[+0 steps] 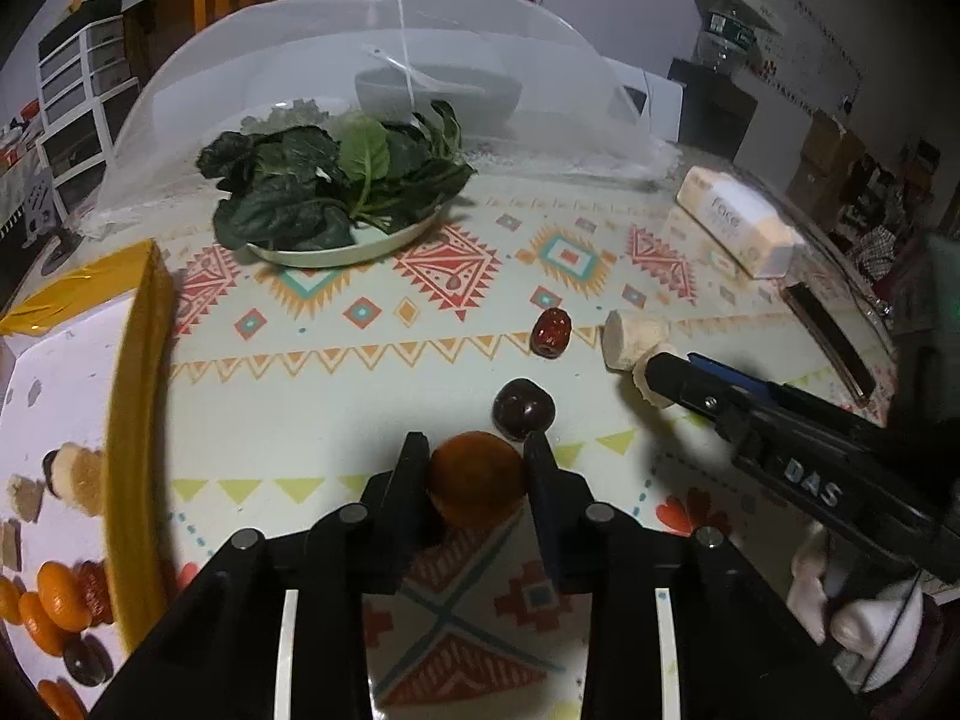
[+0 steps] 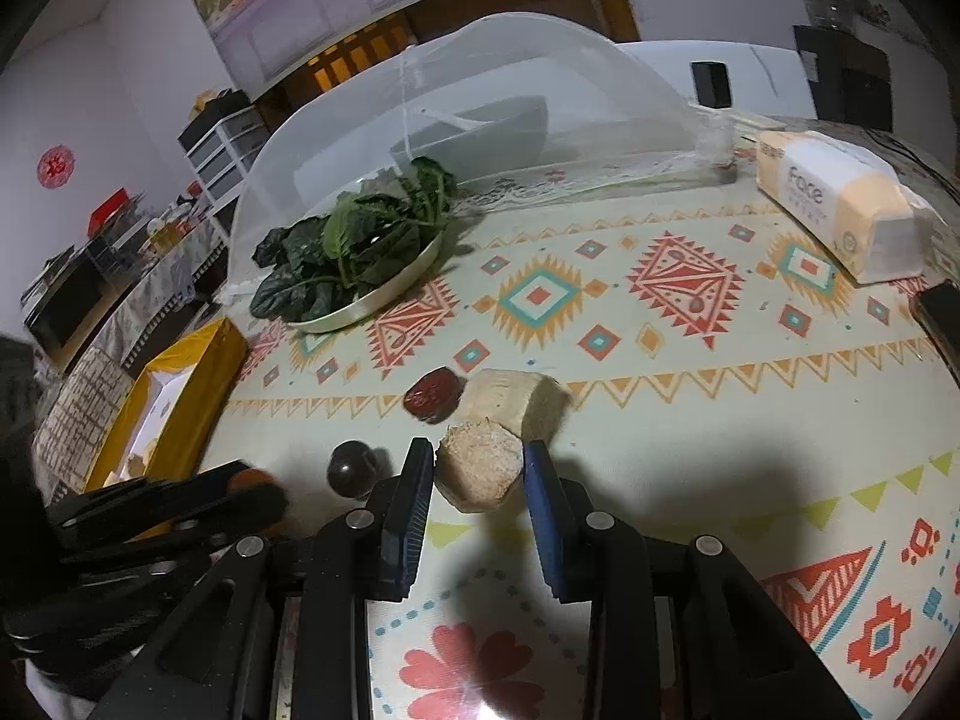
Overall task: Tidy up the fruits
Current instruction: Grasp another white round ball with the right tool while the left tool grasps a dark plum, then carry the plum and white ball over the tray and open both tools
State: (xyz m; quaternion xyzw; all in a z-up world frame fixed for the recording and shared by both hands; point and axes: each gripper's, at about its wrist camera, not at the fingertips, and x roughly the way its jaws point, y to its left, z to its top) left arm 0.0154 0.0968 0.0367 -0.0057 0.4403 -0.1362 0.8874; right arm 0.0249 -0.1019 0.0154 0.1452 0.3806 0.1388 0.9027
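My left gripper [image 1: 477, 456] clamps an orange fruit [image 1: 476, 478]; a dark plum [image 1: 523, 410] sits at one o'clock. My right gripper [image 2: 480, 459] brackets a pale cut chunk [image 2: 478, 472], grip uncertain; a red date [image 2: 433, 394] lies at eleven o'clock. The yellow box [image 1: 135, 420] holds sorted fruit at nine o'clock.

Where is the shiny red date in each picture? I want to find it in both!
Left wrist view: the red date lies right of the middle, on the tablecloth, just left of a pale cut chunk.
Right wrist view: the red date lies left of the middle, touching or nearly touching the same pale cut chunk.
Shared landmark: the plate of green leaves sits farther back in both.
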